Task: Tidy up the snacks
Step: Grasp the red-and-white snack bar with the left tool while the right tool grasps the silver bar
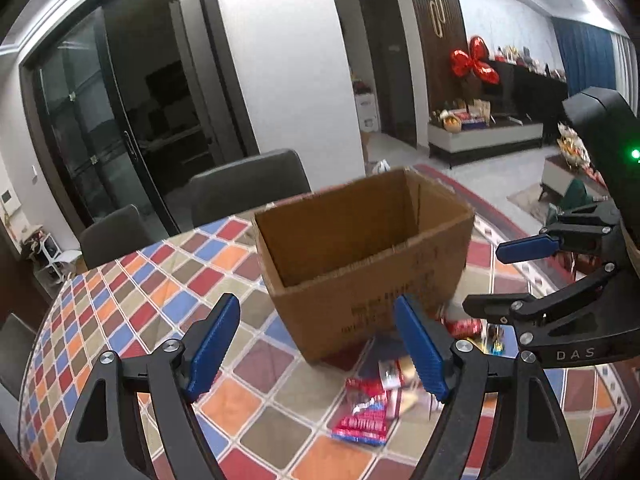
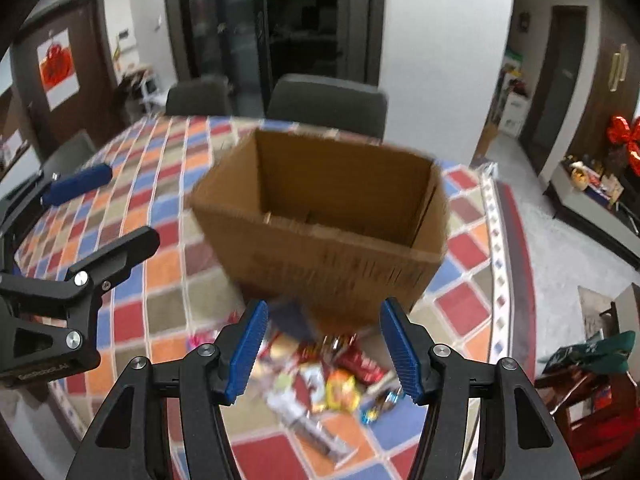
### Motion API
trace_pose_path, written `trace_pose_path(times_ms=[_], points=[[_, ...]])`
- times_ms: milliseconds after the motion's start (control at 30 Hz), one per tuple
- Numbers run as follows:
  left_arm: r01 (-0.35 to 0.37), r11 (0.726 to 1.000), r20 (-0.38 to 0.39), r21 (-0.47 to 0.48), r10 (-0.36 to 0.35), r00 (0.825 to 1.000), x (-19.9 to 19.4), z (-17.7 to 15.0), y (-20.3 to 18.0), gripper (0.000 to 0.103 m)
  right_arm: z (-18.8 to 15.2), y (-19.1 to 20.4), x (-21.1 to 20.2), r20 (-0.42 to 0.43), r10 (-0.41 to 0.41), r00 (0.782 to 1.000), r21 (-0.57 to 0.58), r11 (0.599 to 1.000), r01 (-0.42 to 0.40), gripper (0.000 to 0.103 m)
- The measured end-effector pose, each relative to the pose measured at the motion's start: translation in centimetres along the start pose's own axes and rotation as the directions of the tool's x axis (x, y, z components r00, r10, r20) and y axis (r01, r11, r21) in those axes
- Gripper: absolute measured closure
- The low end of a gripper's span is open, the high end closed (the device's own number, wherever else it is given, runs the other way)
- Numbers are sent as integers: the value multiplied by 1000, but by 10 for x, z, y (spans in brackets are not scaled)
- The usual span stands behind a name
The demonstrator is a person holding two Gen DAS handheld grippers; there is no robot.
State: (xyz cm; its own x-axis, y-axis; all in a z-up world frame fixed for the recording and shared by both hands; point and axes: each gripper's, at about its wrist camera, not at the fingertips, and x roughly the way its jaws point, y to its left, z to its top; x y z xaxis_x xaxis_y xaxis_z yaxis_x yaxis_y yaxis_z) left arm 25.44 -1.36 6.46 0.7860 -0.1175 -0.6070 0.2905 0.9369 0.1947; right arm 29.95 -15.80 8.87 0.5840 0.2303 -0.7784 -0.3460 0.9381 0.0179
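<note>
An open cardboard box (image 1: pixel 372 256) stands on the table with the chequered cloth (image 1: pixel 160 300); it also shows in the right wrist view (image 2: pixel 320 216), blurred, with nothing visible inside it. A pile of snack packets (image 2: pixel 336 384) lies in front of the box, including a red-blue packet (image 1: pixel 366 412). My left gripper (image 1: pixel 320 344) is open and empty, above the table before the box. My right gripper (image 2: pixel 322 352) is open and empty, above the pile. The right gripper shows at the right in the left wrist view (image 1: pixel 520 276).
Dark chairs (image 2: pixel 328 100) stand behind the table. The table's edge (image 2: pixel 516 240) curves on the right, with floor beyond. A red stool with green cloth (image 2: pixel 592 364) stands at the right. The left gripper's body (image 2: pixel 60 280) is at the left.
</note>
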Motion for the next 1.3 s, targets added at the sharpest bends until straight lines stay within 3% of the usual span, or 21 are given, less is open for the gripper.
trace_pose_path(times_ms=[233,433,667,967,1200,1300], points=[[62,998,-142,-2,-62,988,20,-22,-8,24,-25,10,27,-173,43,984,-45,998,-51,44],[104,994,-274,-35,-110,956,45,-41,-14,24,-46,9,59,-349,72,934,-23,996,-85,44],[157,987,-366,-24,-155,918,70,-61,-23,24,-66,12,83,-470,101,877,-17,992,-123,44],[215,976,-413,19,-188,891,92,-83,-30,35,-83,16,105,-516,70,854,-49,993,-111,44],[212,977,-427,4,-190,884,109,-93,-27,42,-89,21,120,-532,48,846,-70,993,-100,45],[216,976,-430,-17,-202,880,114,-95,-25,42,-90,24,127,-541,50,839,-70,992,-104,51]])
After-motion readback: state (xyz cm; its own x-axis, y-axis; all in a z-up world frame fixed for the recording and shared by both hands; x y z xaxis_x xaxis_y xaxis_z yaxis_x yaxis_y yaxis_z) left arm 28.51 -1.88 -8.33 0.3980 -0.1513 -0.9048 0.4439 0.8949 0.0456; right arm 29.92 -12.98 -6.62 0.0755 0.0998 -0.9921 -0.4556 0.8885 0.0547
